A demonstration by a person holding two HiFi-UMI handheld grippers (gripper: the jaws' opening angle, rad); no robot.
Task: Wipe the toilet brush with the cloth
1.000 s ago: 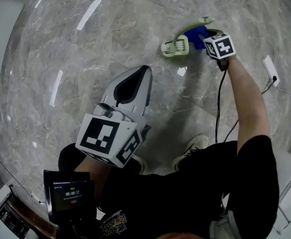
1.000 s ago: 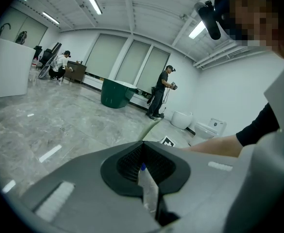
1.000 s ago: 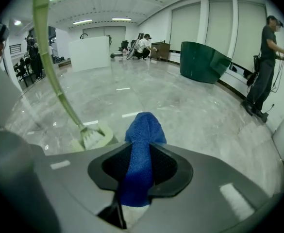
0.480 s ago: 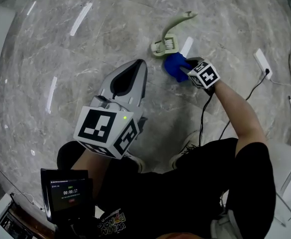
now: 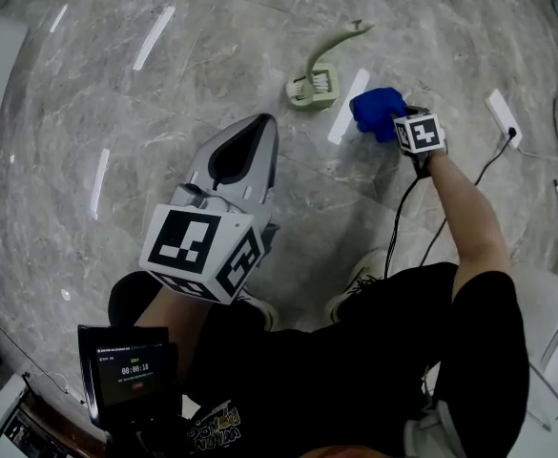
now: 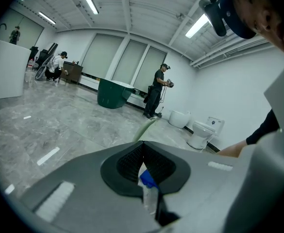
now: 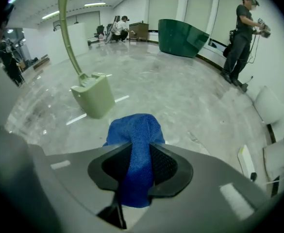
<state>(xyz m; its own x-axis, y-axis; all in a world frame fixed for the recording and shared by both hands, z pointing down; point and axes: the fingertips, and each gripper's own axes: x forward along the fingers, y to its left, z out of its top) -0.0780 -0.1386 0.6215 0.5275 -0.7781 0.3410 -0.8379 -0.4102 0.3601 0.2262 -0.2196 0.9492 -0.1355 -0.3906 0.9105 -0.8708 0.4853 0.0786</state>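
Note:
The pale green toilet brush (image 5: 314,86) lies on the marble floor, its curved handle pointing away from me. My right gripper (image 5: 391,122) is shut on a bunched blue cloth (image 5: 375,110), which hangs just right of the brush head, a small gap apart. The right gripper view shows the cloth (image 7: 135,140) pinched between the jaws, with the brush (image 7: 94,97) ahead to the left. My left gripper (image 5: 263,123) hovers nearer me, left of the brush, jaws together and holding nothing. In the left gripper view the left gripper (image 6: 142,147) has its tips touching.
A white socket strip (image 5: 501,113) with a cable lies on the floor to the right. My shoes (image 5: 366,282) are below the cloth. A timer screen (image 5: 132,374) sits at lower left. Farther off are a green bin (image 7: 183,35), toilets (image 6: 202,130) and other people.
My right gripper pulled the cloth away from the brush handle, passed below the brush head, then swung out to its right. The left gripper has stayed put.

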